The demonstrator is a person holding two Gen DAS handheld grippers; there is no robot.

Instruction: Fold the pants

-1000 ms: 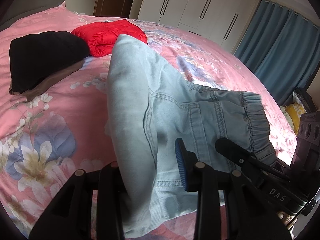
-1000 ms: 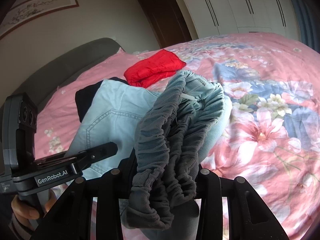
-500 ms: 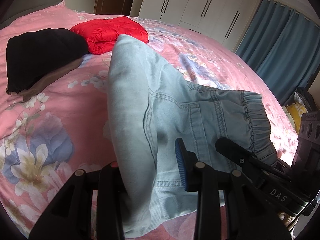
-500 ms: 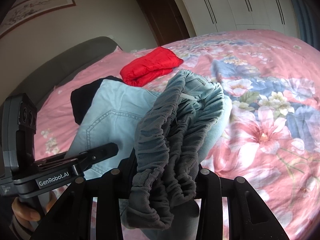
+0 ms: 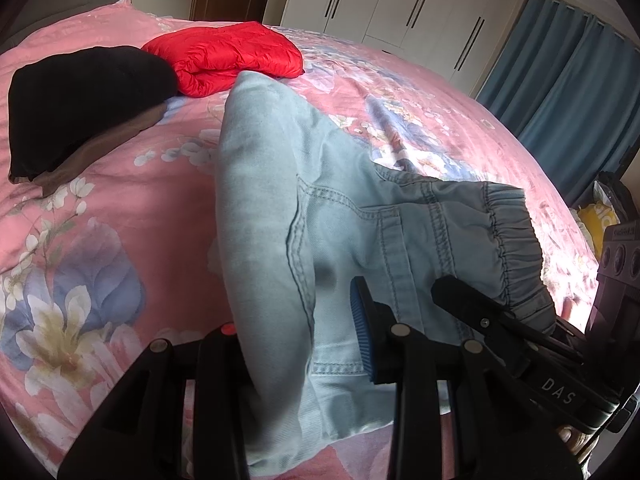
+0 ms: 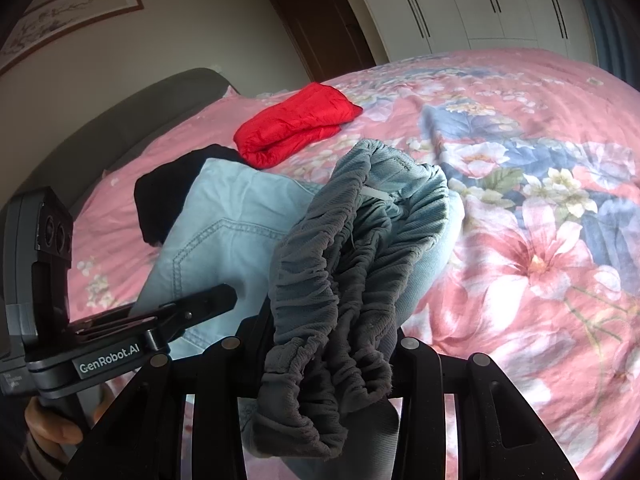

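Light blue denim pants point(image 5: 304, 216) with a grey elastic waistband point(image 5: 516, 248) are held up above the pink floral bed point(image 5: 100, 200). My left gripper point(image 5: 296, 344) is shut on the pants' lower side fold, the cloth draping between its fingers. My right gripper point(image 6: 320, 344) is shut on the bunched waistband point(image 6: 352, 264), which hangs over its fingers. Each gripper shows in the other's view: the right one point(image 5: 500, 320) at the waistband, the left one point(image 6: 160, 320) beside the denim point(image 6: 224, 232). The pant legs trail back toward the red item.
A folded red jacket point(image 5: 228, 56) and a black garment point(image 5: 80, 96) lie at the far side of the bed. White wardrobes point(image 5: 400, 0) and blue curtains point(image 5: 568, 72) stand beyond. A grey headboard point(image 6: 120, 120) is at the left.
Both grippers, still holding the pants, have shifted slightly forward and upward; the red jacket and black garment appear a little lower and nearer in the views.
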